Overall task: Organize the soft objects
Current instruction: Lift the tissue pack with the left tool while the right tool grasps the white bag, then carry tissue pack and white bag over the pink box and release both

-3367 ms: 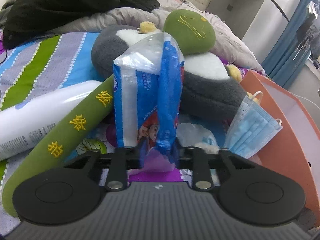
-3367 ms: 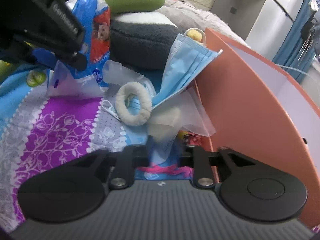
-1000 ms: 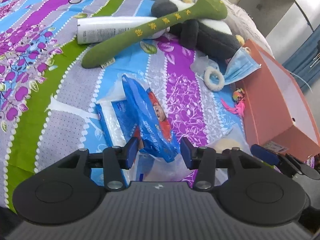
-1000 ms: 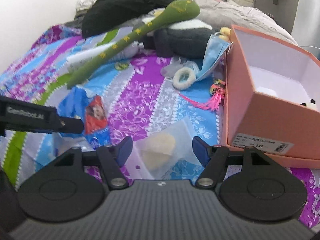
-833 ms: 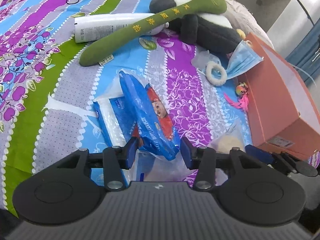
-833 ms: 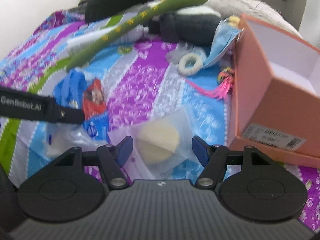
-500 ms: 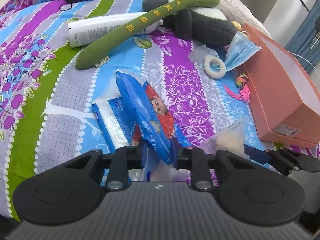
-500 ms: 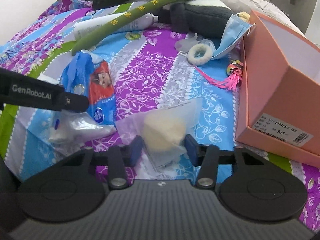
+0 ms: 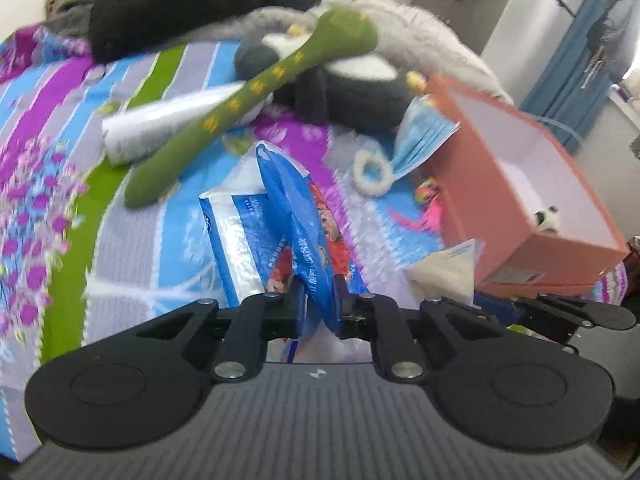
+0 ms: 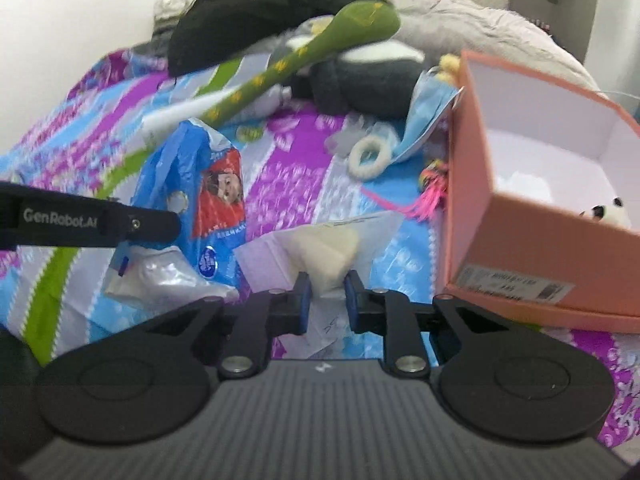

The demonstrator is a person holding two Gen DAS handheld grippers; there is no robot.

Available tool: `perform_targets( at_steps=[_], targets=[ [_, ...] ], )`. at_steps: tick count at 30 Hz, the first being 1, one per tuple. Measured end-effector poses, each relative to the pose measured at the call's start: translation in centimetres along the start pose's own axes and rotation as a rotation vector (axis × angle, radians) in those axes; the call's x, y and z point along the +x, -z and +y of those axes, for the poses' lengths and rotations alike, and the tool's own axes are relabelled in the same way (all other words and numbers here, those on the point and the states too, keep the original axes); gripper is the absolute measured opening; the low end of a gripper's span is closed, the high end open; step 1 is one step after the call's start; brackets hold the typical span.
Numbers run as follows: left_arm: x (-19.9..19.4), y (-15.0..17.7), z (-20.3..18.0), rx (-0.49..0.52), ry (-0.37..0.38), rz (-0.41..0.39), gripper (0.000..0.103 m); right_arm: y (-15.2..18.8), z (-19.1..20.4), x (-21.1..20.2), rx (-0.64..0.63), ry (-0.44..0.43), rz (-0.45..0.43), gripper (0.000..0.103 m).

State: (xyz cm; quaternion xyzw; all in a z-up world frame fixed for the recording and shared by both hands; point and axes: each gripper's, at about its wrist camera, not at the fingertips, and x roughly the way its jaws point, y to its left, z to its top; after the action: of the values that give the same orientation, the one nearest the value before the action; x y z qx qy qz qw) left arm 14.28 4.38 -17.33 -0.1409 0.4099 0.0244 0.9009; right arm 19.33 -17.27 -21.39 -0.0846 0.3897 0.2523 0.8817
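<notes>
The box (image 10: 516,240) stands open on top, with bare bed (image 10: 280,168) leading toward it between the tissue pack (image 10: 192,176) on the left and the ring (image 10: 368,156), mask (image 10: 428,120) and tassel (image 10: 428,192) against its wall.

Landmark: box (image 10: 520,256), on bedspread (image 10: 288,168), right side. Plush panda (image 10: 600,212) in box, near front wall. Tassel (image 10: 430,192) just left of box; ring (image 10: 368,156) left of tassel; mask (image 10: 428,120) leaning at box's far-left corner. Pouch (image 10: 328,252) before box, to its left. Tissue pack (image 10: 200,200) farther left of box. Plush (image 10: 360,76) behind, left of box; stick (image 10: 300,60) across plush; tube (image 9: 160,124) under stick.
</notes>
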Motion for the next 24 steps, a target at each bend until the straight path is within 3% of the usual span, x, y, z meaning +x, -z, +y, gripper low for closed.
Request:
perform_targets(
  at_steps=[14, 24],
  targets=[
    [-6.0, -8.2, -4.7, 0.11, 0.121, -0.154, 0.016, -6.9, -2.1, -8.1, 0.03, 0.037, -0.23, 0.022],
    [-6.3, -13.8, -11.2, 0.199, 0.231, -0.203, 0.016, -11.4, -7.3, -12.8, 0.083, 0.176, -0.38, 0.022]
  ],
)
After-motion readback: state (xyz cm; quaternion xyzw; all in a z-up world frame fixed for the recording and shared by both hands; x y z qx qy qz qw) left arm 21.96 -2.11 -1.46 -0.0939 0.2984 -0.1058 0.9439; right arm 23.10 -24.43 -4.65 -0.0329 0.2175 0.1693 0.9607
